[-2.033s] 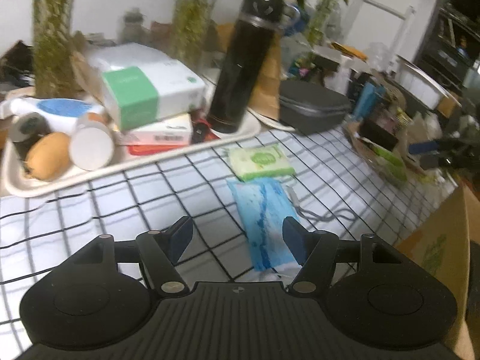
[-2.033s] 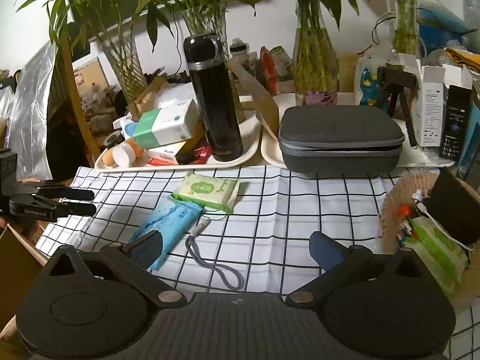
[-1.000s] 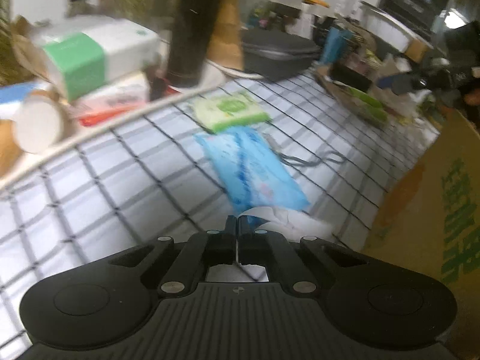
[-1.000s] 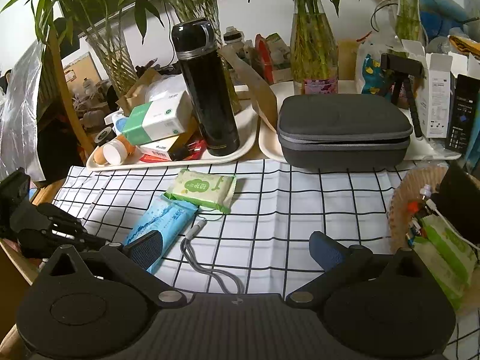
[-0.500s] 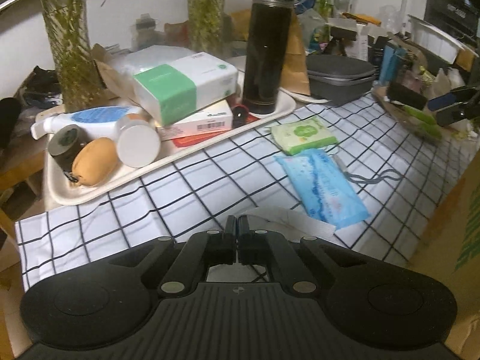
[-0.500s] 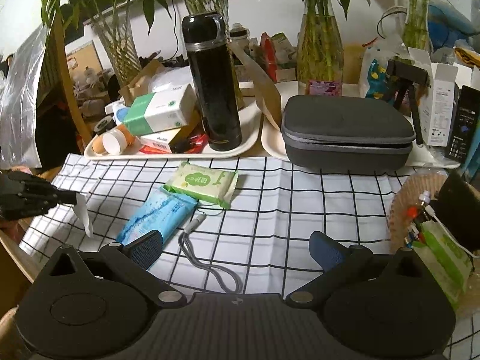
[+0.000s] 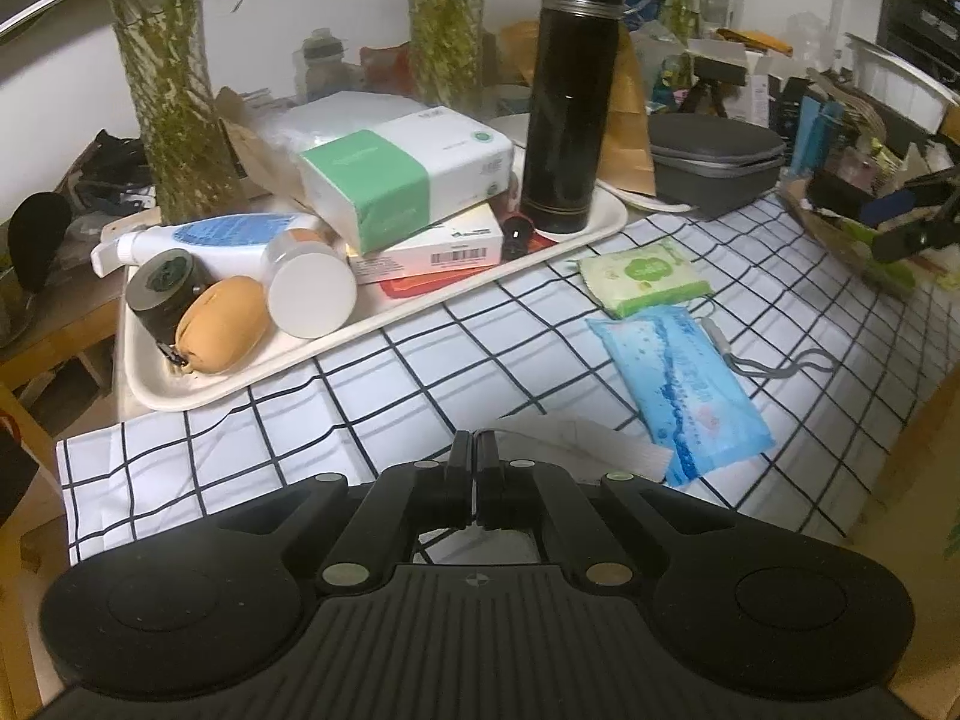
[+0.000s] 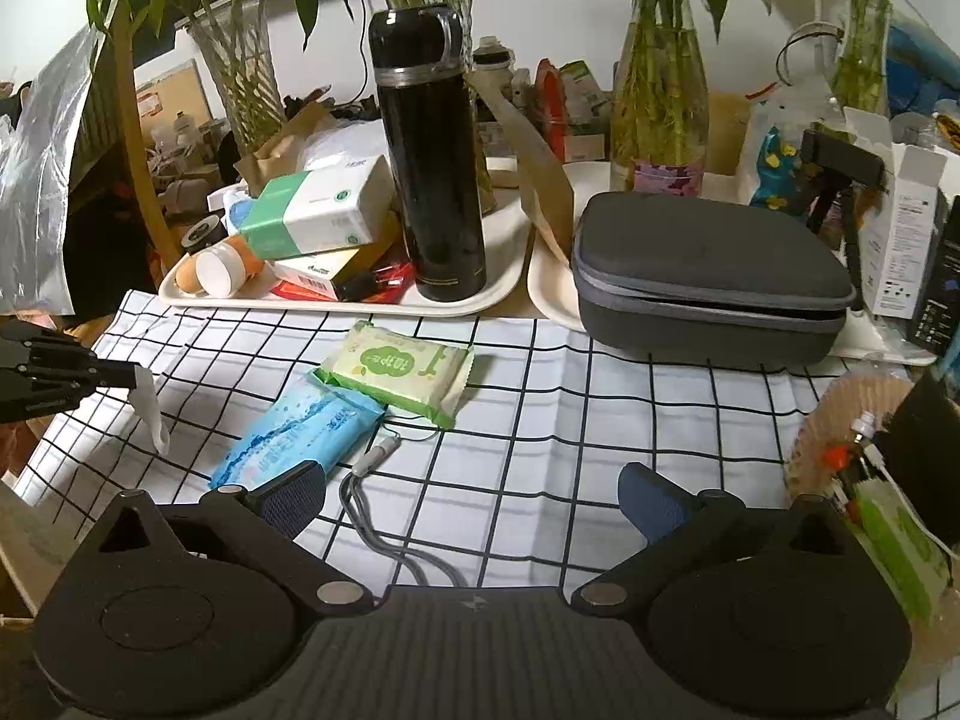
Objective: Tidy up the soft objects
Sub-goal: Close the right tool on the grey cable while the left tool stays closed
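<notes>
My left gripper [image 7: 474, 441] is shut on a white tissue [image 7: 576, 441] and holds it above the checked cloth; the right wrist view shows that gripper [image 8: 123, 381] at the far left with the tissue [image 8: 150, 411] hanging from it. A blue wipes pack [image 7: 678, 384] [image 8: 297, 429] lies on the cloth, with a green wipes pack [image 7: 642, 276] [image 8: 399, 372] just beyond it. My right gripper [image 8: 471, 495] is open and empty above the cloth's near edge.
A cream tray [image 8: 504, 276] holds a black flask [image 8: 429, 156], a tissue box [image 8: 318, 210] and small boxes. A grey zip case [image 8: 708, 276] sits at the right. A grey lanyard [image 8: 384, 534] lies by the blue pack. A cardboard box [image 7: 924, 444] stands at the table edge.
My left gripper closed on the tissue by the blue pack, lifted it and drew back left, away from the pack. The right gripper stayed open and nearly still.
</notes>
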Motion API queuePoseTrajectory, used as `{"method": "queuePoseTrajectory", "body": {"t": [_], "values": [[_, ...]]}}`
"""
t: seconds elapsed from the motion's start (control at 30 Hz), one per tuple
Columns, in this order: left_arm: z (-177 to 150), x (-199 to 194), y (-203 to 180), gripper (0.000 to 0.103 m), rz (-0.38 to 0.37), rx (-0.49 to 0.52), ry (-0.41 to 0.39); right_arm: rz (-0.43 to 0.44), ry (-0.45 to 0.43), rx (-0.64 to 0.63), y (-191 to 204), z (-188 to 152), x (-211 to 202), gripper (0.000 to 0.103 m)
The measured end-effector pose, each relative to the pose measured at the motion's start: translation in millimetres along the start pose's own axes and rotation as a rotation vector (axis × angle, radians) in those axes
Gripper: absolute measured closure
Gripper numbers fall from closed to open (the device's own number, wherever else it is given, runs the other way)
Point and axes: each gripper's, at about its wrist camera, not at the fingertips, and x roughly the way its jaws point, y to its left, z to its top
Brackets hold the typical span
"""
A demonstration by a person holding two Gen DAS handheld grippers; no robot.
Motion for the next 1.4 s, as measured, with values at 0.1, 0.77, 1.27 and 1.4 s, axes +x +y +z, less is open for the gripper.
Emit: {"method": "queuePoseTrajectory", "body": {"t": [0.1,0.77,1.27,1.4], "values": [[1,-1,3,0.102,0.006,-0.018,-0.007,0.021,0.012,-0.039,1,2,10,0.002],[8,6,15,0.102,0.015,-0.100,-0.011,0.296,0.125,-0.268,26,-6,79,0.053],[5,9,17,0.102,0.013,-0.095,0.005,0.361,0.177,-0.433,27,-17,98,0.064],[4,10,16,0.102,0.015,-0.089,0.008,0.312,0.172,-0.566,37,-27,94,0.088]]}}
